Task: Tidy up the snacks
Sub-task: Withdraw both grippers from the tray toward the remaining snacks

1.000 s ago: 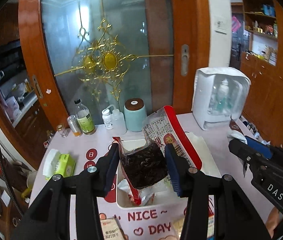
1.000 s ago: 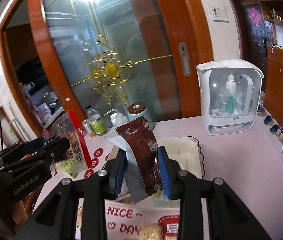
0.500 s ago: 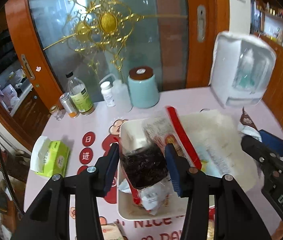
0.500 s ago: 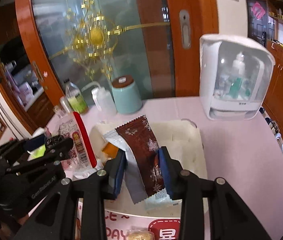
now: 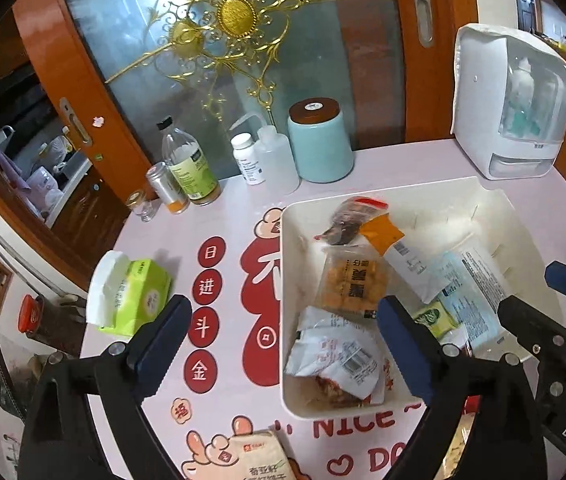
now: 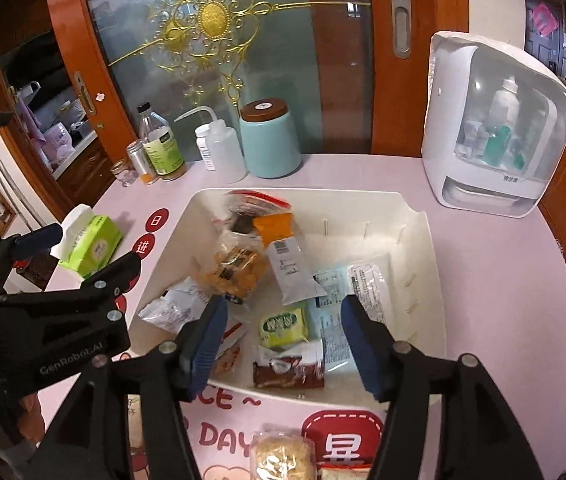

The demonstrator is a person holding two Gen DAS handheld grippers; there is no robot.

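Both claws have just been opening and now stand wide with nothing between the pads: the left claw (image 5: 283, 344) and the right claw (image 6: 283, 344) hang over the white plastic bin (image 6: 423, 264) on the pink surface (image 5: 227, 216). The brown wrapped snack (image 6: 289, 372) and the crumpled white packet (image 5: 335, 356) lie inside it. Such packets look light, soft and slippery, so a sealed end seems the best hold. Only the right view shows the pale round biscuit pack (image 6: 283, 456) outside the bin; only the left shows the beige packet (image 5: 259, 456).
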